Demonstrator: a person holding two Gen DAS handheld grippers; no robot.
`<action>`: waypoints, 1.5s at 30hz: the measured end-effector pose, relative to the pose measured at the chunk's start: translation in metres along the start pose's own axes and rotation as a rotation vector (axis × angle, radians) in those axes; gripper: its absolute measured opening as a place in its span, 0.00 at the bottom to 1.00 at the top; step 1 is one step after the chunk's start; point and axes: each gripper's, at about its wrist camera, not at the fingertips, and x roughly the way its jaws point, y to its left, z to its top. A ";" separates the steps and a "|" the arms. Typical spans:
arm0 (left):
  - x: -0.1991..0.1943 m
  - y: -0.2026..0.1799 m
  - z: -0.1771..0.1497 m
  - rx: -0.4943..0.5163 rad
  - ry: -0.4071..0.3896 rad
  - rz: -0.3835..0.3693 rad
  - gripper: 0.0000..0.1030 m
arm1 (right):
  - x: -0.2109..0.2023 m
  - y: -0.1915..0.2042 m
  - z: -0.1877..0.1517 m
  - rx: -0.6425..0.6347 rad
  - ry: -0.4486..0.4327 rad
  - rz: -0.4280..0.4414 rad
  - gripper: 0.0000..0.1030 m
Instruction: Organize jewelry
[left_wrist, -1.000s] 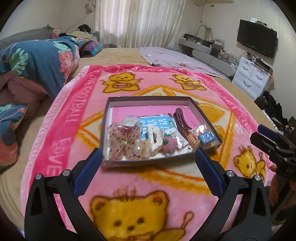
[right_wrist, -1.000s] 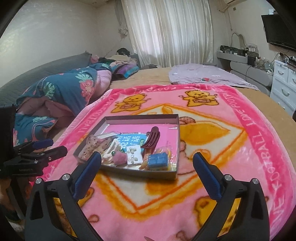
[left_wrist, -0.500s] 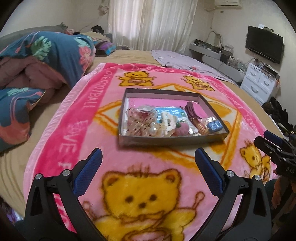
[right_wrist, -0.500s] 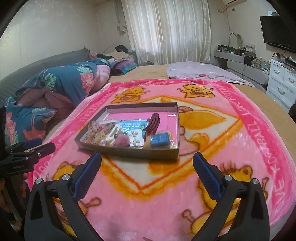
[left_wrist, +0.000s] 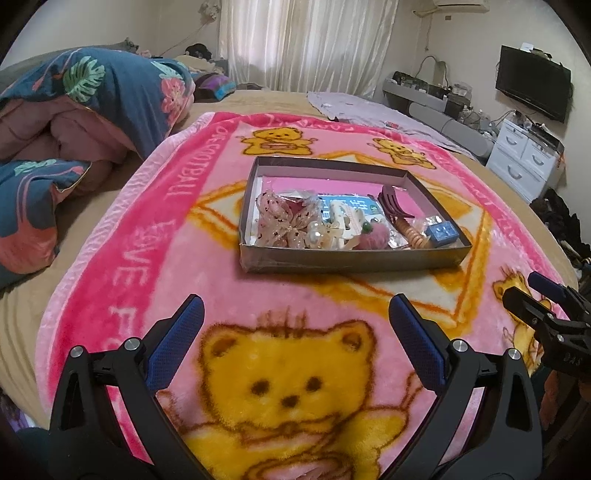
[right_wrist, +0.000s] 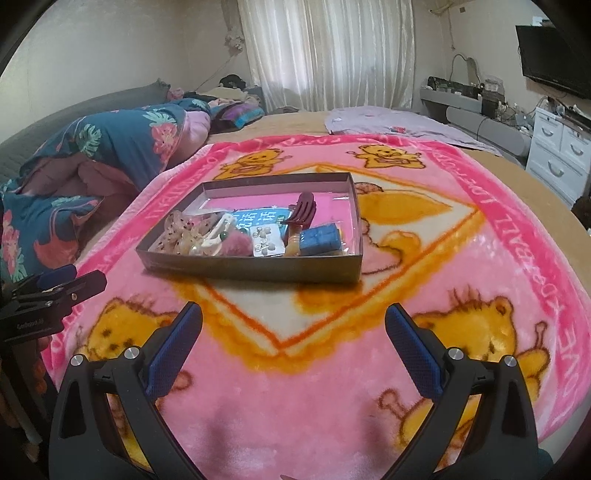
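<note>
A shallow grey cardboard box (left_wrist: 343, 260) (right_wrist: 258, 267) lies on a pink teddy-bear blanket (left_wrist: 122, 266) (right_wrist: 461, 295). It holds a sheer spotted bow (left_wrist: 280, 218), a cream claw clip (left_wrist: 341, 221), a pink pompom (left_wrist: 373, 236) (right_wrist: 236, 245), a maroon claw clip (left_wrist: 393, 203) (right_wrist: 304, 210), a blue block (left_wrist: 441, 232) (right_wrist: 319, 240) and an earring card (right_wrist: 266, 240). My left gripper (left_wrist: 295, 314) hovers open well short of the box, nothing between its fingers. My right gripper (right_wrist: 293, 321) is open too, empty, also short of the box.
A folded floral quilt (left_wrist: 85, 99) (right_wrist: 92, 155) lies left of the blanket. A lilac cloth (right_wrist: 399, 122) lies at the far side of the bed. White drawers (left_wrist: 524, 162) and a wall TV (left_wrist: 532, 88) stand to the right. Curtains hang behind.
Both grippers have pulled back and lower from the box, which now sits farther ahead in both views. Both jaws stayed open and empty.
</note>
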 end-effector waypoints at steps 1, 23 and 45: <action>0.000 0.000 0.000 -0.002 0.003 -0.002 0.91 | 0.002 0.001 -0.001 -0.001 0.006 0.003 0.96; 0.000 0.002 0.000 -0.013 -0.004 0.000 0.91 | 0.005 0.001 -0.001 0.004 0.008 0.005 0.96; 0.000 0.001 0.000 -0.009 -0.005 0.006 0.91 | 0.005 0.001 -0.001 0.009 0.014 0.005 0.96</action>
